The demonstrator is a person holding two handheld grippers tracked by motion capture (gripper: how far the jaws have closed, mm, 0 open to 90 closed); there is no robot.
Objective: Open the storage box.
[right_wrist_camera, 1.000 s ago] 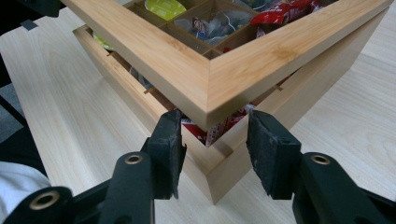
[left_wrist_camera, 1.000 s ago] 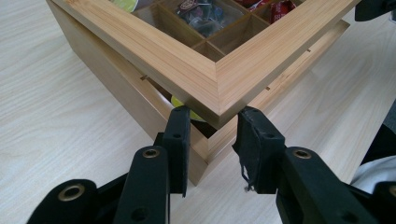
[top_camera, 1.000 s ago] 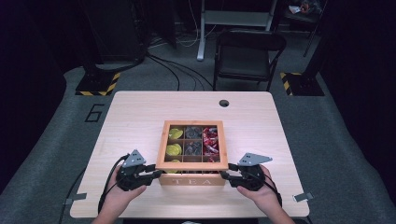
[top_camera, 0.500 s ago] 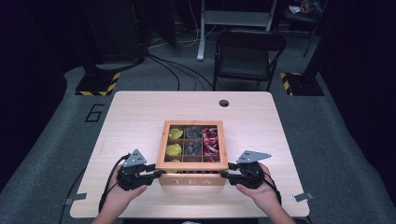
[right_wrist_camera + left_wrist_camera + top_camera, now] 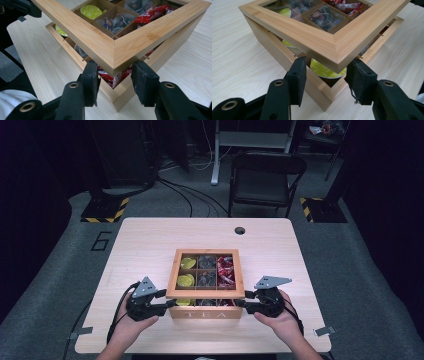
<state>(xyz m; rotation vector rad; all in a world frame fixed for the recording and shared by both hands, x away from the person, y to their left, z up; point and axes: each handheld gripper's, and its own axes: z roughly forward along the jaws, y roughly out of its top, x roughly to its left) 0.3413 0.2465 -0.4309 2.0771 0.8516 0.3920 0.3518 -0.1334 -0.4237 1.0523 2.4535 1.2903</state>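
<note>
A wooden tea box (image 5: 205, 313) marked TEA stands near the table's front edge. Its glass-windowed lid (image 5: 205, 294) is tilted up at the front. Inside lie yellow-green capsules (image 5: 186, 280), grey tea bags (image 5: 206, 279) and red packets (image 5: 226, 270). My left gripper (image 5: 169, 304) is at the lid's front left corner (image 5: 337, 60); its jaws have just been opening and now stand apart, with that corner between them over a yellow capsule (image 5: 324, 70). My right gripper (image 5: 241, 304) straddles the front right corner (image 5: 115, 62), its pads against the lid's two edges.
The box sits on a light wooden table (image 5: 150, 245) with a round cable hole (image 5: 240, 230) at the back. A dark folding chair (image 5: 265, 180) stands beyond the far edge. Cables cross the grey floor, and a "6" (image 5: 101, 241) is marked left of the table.
</note>
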